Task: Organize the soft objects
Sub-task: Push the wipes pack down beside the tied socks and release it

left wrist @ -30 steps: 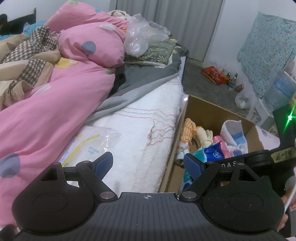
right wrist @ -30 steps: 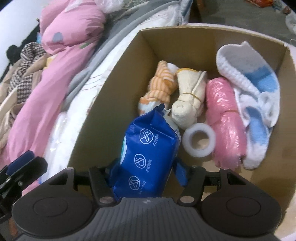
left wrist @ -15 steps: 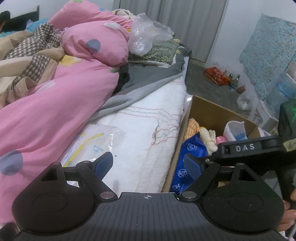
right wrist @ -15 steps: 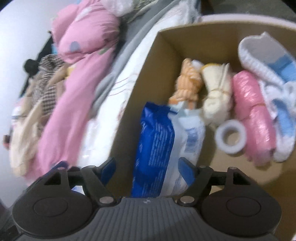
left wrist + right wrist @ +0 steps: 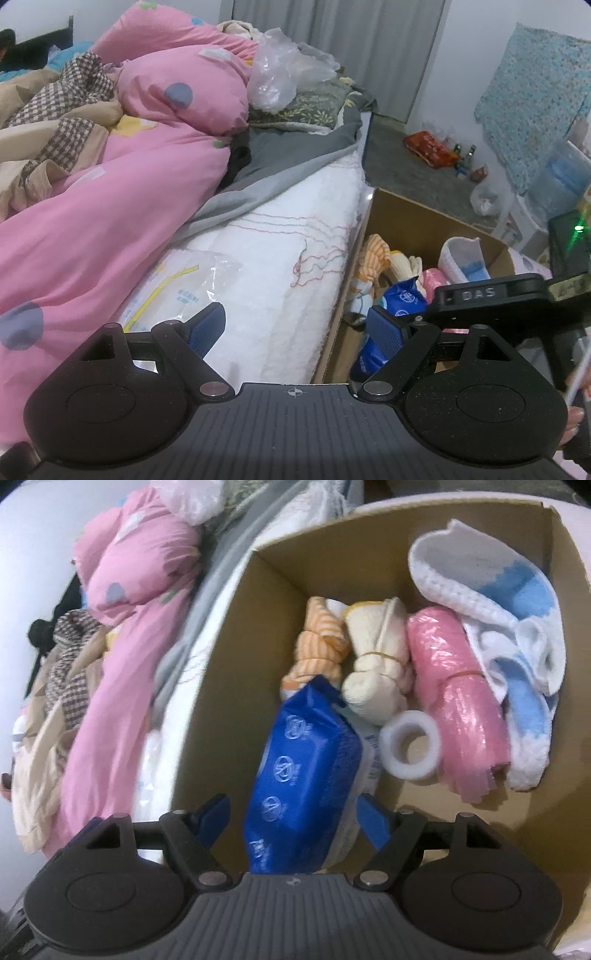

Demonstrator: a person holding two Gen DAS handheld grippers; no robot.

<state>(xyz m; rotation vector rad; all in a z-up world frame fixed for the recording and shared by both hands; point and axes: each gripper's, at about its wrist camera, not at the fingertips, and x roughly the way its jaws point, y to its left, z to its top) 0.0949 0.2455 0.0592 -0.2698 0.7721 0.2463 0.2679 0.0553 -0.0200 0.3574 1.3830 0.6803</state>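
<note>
Your left gripper (image 5: 295, 326) hangs over the bed's white fleecy blanket (image 5: 280, 266), jaws spread wide with nothing between them. Just ahead of its left finger lies a flat, crinkly clear plastic packet (image 5: 184, 284), slick and thin; it would likely slide or fold if you pinch only one edge. Left of that is the puffy pink duvet (image 5: 110, 206).

Beside the bed sits the cardboard box (image 5: 229, 686), its stiff brown wall close to your right gripper (image 5: 293, 821). Those jaws stand apart on either side of the blue wipes pack (image 5: 303, 775), which rests on its edge inside the box against the near-left wall. The pads do not appear to press it, so you have no hold on it. The glossy, squashy pack could tip onto the white tape roll (image 5: 412, 751) if you brush it while pulling out, or a finger could catch the box wall.

Further right lie an orange striped cloth bundle (image 5: 319, 646), a cream towel roll (image 5: 380, 668) bound with a band, a shiny pink plastic roll (image 5: 454, 694), and a white-and-blue waffle-knit cloth (image 5: 509, 609), all limp and easily dragged.
</note>
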